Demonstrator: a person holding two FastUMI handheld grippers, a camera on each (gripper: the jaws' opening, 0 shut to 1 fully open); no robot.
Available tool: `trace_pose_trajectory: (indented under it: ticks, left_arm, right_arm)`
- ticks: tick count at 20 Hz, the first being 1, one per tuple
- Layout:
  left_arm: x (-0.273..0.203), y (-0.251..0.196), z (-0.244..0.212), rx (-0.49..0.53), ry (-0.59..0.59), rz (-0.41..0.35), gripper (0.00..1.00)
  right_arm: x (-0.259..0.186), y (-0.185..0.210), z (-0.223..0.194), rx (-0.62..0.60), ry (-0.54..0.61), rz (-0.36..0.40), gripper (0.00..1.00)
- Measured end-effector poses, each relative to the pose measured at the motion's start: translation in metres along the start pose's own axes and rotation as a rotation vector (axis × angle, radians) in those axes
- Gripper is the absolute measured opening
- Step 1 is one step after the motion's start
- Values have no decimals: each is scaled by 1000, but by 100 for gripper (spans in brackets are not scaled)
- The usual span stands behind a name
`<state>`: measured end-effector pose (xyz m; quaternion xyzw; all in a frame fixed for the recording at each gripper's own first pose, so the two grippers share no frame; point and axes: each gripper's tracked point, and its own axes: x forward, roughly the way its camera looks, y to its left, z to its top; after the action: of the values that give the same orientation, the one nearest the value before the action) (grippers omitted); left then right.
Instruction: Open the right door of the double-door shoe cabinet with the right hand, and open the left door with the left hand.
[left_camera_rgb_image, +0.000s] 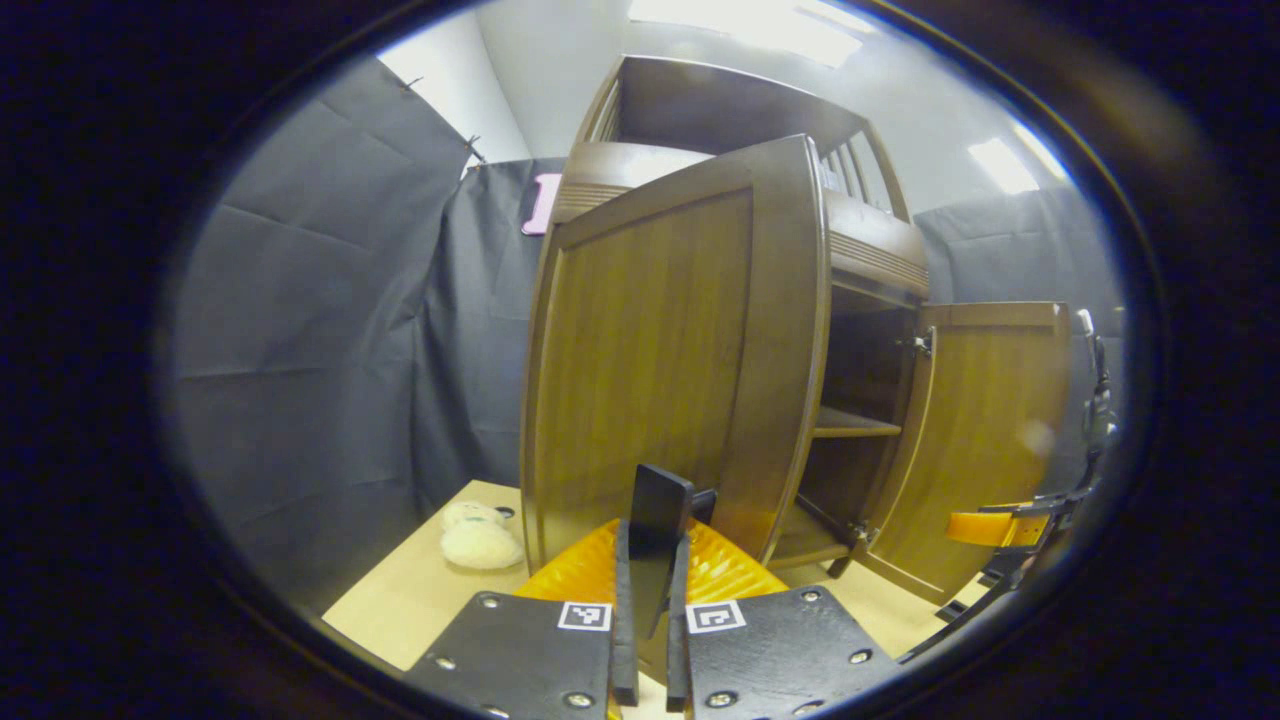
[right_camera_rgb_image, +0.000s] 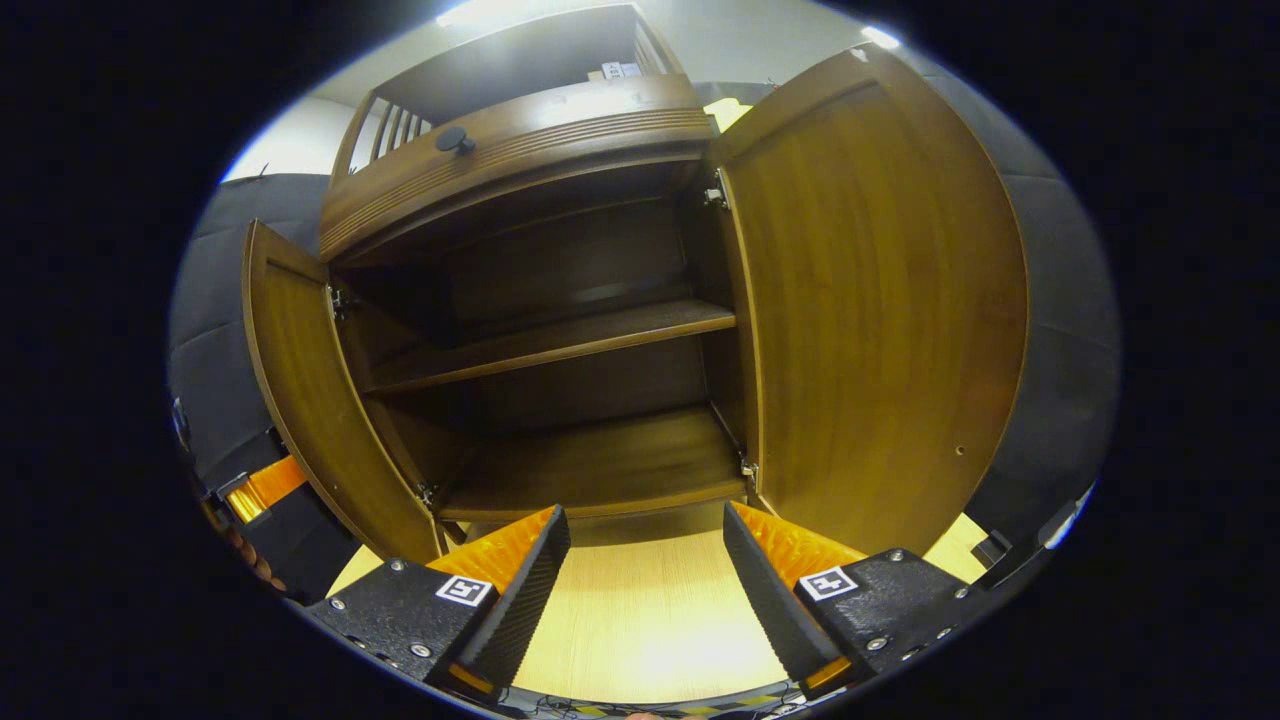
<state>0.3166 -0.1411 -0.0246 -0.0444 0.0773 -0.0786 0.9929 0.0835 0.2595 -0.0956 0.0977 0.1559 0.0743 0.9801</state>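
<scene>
The shoe cabinet (right_camera_rgb_image: 560, 330) stood on the pale table (right_camera_rgb_image: 640, 620), both doors swung out. The left door (left_camera_rgb_image: 660, 340) was held by its black handle (left_camera_rgb_image: 655, 530), on which the left gripper (left_camera_rgb_image: 650, 600) was clamped narrow. The right gripper (right_camera_rgb_image: 645, 585) was spread wide, empty, with the right door (right_camera_rgb_image: 880, 310) at two o'clock. The doors were judged stiff, hinged and moderately light, best taken at handle or free edge.

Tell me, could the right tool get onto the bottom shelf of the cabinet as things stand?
Probably yes. The right tool is open and faces the cabinet's bottom shelf. Both the right door and the left door are swung wide, and nothing sits between the tool and the shelf.
</scene>
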Motion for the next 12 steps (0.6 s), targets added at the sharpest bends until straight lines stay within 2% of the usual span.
trace_pose_trajectory:
  ticks: [1, 4, 5, 6, 7, 8, 9, 10, 11, 12]
  left_arm:
    - [-2, 5, 1, 2, -1, 9, 11]
    - [-14, 22, 2, -24, -11, 42, 12]
    - [-15, 27, 4, -19, -13, 57, 19]
    - [-17, 32, 4, -9, -14, 75, 19]
    - [-20, 40, 4, 4, -14, 96, 18]
    - [-22, 48, 3, 17, -10, 109, 12]
    - [-24, 55, 0, 24, 8, 113, 14]
    - [-31, 61, -3, 20, 12, 114, 17]
    - [-35, 70, -3, 6, 17, 116, 4]
    - [-38, 81, -2, -6, 16, 118, 5]
  right_arm:
    - [2, 3, -2, -1, 4, 7, 92]
    - [6, 10, -4, -3, 15, 25, 92]
    - [7, 12, -6, -4, 16, 27, 92]
    - [6, 14, -5, -8, 17, 31, 92]
    - [8, 14, -6, -16, 17, 34, 95]
    - [8, 15, -7, -23, 19, 38, 92]
    - [9, 17, -7, -27, 19, 43, 96]
    - [10, 19, -8, -28, 22, 50, 92]
    - [11, 20, -9, -26, 23, 55, 92]
    - [12, 21, -9, -26, 23, 59, 92]
